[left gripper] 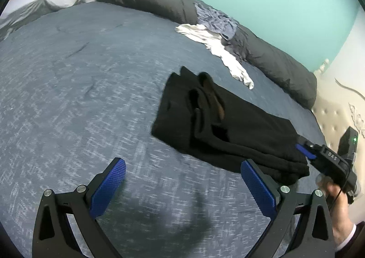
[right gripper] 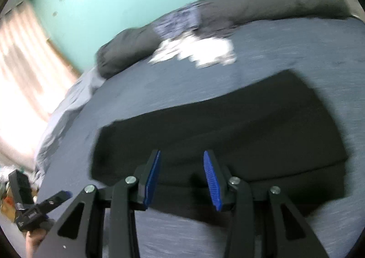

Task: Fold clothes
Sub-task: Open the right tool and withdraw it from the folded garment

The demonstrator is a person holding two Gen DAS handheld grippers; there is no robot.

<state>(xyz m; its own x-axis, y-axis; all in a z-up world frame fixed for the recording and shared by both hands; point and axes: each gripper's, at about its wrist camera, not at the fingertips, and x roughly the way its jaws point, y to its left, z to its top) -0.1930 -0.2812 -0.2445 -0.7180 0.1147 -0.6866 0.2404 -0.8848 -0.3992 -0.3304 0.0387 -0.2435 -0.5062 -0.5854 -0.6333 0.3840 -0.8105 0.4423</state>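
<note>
A black garment [left gripper: 228, 130], folded into a thick soft rectangle, is seen at centre right on the woven blue-grey bed [left gripper: 79, 98]. The left hand-held gripper [left gripper: 182, 187] is held wide apart over bare bedding at lower left. The right hand-held gripper [right gripper: 181, 180] is parted at the garment's near edge.

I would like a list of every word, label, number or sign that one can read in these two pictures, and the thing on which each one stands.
"DAS": white letters, seen upside down, on the black body of the right gripper in the left wrist view.
Pale lettering on the body of the left gripper in the right wrist view: too blurred to read.
The black garment, white garment and bed cover show no text.
</note>
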